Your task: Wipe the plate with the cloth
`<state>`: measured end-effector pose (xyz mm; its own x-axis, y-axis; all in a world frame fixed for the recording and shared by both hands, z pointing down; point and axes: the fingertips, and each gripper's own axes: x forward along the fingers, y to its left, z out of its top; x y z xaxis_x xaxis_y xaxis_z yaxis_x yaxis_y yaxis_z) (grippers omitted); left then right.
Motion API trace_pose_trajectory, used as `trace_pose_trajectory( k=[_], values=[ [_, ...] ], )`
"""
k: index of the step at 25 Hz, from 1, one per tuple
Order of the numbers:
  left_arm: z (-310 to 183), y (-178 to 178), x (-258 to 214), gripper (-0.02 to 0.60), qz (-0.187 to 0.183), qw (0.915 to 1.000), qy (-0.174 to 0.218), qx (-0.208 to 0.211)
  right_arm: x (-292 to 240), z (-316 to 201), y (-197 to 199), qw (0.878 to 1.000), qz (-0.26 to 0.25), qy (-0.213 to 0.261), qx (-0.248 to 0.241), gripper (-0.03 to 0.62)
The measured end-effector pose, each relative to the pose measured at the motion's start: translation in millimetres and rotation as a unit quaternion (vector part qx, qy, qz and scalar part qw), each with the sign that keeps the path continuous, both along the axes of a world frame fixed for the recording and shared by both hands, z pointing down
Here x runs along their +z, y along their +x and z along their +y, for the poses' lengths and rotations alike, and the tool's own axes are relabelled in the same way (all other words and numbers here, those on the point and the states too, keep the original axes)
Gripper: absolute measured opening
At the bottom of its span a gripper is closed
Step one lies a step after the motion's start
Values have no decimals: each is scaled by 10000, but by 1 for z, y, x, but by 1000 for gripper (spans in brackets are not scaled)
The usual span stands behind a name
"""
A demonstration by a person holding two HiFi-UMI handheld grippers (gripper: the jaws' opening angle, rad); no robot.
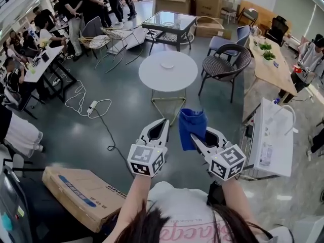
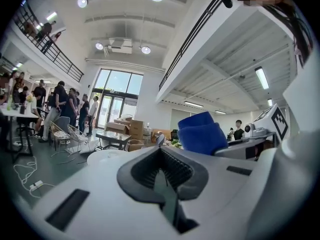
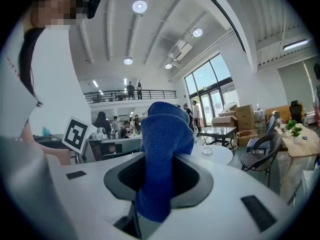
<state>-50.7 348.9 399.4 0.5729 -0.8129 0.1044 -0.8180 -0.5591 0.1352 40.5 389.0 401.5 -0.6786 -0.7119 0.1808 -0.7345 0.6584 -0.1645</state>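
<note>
Two hand-held grippers point almost level toward a round white table (image 1: 152,82) with a smooth top and thin metal legs, standing well apart, far and ahead. Right gripper (image 1: 201,139): jaws pinch a soft blue knit-textured cloth (image 1: 192,123), whose long axis runs forward out of the jaws and folds over at the tip. Left gripper (image 1: 162,126): jaws pressed together, nothing between them. Small round shallow white plate (image 1: 167,65): lies at the table's centre, ahead of the left gripper; the cloth-bearing gripper probably needs to travel far and slightly left.
</note>
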Motion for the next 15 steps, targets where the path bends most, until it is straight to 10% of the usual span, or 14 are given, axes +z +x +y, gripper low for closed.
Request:
trace_pose_trajectory(
  k=[15],
  values=[
    [-60, 15, 22, 6, -48, 9997, -222, -40, 22, -60, 22, 9990, -275, -356, 55, 133]
  ],
)
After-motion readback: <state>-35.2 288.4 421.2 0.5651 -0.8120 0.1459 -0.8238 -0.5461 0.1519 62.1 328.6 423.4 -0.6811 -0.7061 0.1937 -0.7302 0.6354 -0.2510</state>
